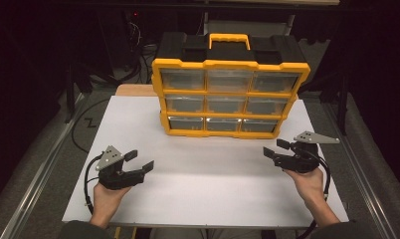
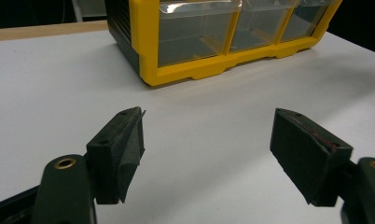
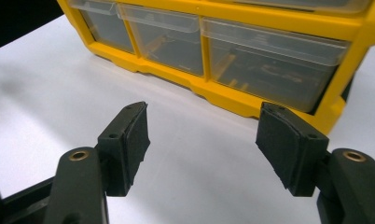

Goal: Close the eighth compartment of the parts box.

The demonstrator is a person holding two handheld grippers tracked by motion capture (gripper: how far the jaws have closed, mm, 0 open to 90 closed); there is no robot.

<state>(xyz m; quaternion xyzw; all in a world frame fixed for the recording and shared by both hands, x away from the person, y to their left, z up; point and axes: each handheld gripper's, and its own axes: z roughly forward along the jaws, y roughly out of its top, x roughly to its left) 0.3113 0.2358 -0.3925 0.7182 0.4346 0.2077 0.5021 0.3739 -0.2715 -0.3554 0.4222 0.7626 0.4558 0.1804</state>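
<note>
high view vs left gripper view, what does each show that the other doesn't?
High view: all nine clear drawers of the yellow organizer, its handle, both hands, and the right gripper open with nothing between its fingers. Left gripper view: a close look at the left gripper and its finger pads, spread wide apart with bare table between them, plus the organizer's black side wall. Both: the white table and the organizer's bottom drawer row.

Room dark beyond table (image 1: pixel 138 129); overhead light falls on white top, mild glare at centre near front edge. Organizer (image 1: pixel 230 94) casts soft shadow at base. High view slightly soft, grainy. Both gripper views: near jaws blurred, drawer fronts carry faint reflections, corners darken.
</note>
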